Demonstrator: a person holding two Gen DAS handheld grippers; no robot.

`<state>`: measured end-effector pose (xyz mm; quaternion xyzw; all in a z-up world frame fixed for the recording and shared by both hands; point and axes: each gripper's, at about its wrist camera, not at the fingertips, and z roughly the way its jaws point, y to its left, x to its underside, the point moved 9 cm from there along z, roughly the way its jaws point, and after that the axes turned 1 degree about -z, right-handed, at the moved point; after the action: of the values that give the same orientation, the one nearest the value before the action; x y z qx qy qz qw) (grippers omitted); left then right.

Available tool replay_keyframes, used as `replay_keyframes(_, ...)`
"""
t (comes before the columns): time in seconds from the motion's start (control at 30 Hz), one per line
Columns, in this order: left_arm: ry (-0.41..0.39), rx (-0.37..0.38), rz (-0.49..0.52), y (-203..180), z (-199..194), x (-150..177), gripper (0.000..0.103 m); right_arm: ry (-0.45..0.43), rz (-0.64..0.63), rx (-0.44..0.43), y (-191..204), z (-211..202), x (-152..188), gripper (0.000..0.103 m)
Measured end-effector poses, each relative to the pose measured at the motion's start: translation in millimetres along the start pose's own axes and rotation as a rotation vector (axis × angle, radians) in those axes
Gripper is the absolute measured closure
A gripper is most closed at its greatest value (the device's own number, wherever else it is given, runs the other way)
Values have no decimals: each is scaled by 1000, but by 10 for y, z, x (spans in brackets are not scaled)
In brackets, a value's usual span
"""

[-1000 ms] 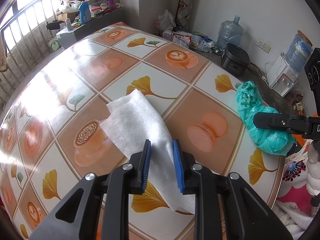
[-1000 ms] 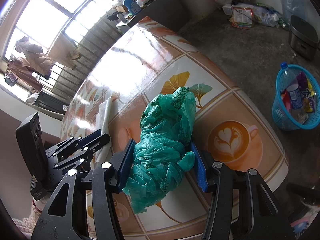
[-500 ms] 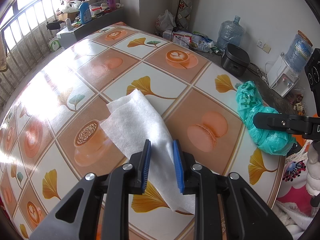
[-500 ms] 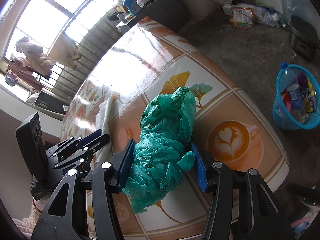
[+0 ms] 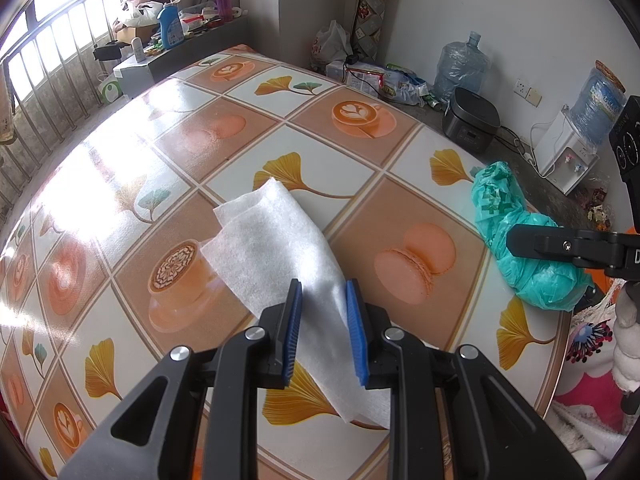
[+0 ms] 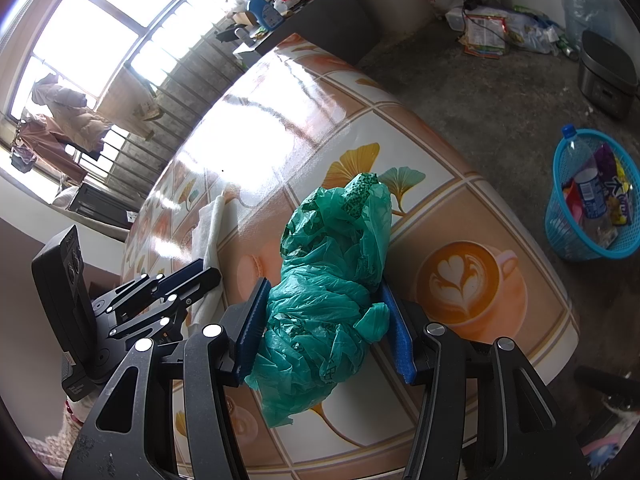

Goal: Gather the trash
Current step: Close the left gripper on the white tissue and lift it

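At lower centre, the left gripper (image 5: 322, 322) stood open astride a white tissue sheet (image 5: 280, 256) on the tiled table (image 5: 120, 176). The right gripper (image 6: 326, 326) straddled a crumpled green plastic bag (image 6: 328, 292), pads apart against its sides. A blue trash basket (image 6: 560, 236) sat at right.

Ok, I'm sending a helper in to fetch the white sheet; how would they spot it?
Start at the big table with the tiled coffee-cup and ginkgo-leaf cover. Near its middle lies the white sheet, flat and folded over, running between the left gripper's blue fingers. Unlike the crumpled green plastic bag at the table's edge, it is white, smooth and fibrous.
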<state>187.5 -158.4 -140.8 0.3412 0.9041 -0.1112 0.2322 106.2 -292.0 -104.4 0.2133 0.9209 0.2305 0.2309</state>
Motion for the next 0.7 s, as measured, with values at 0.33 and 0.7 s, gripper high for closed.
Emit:
replay_keyframes(0.33,-1,0,0,-1,0,3,81,0,0,0,-2,2,0,52)
replay_keyframes(0.7,-4,-11,-26,51,-8,-27,91,-4,14,-11,-16,-9,-17,53)
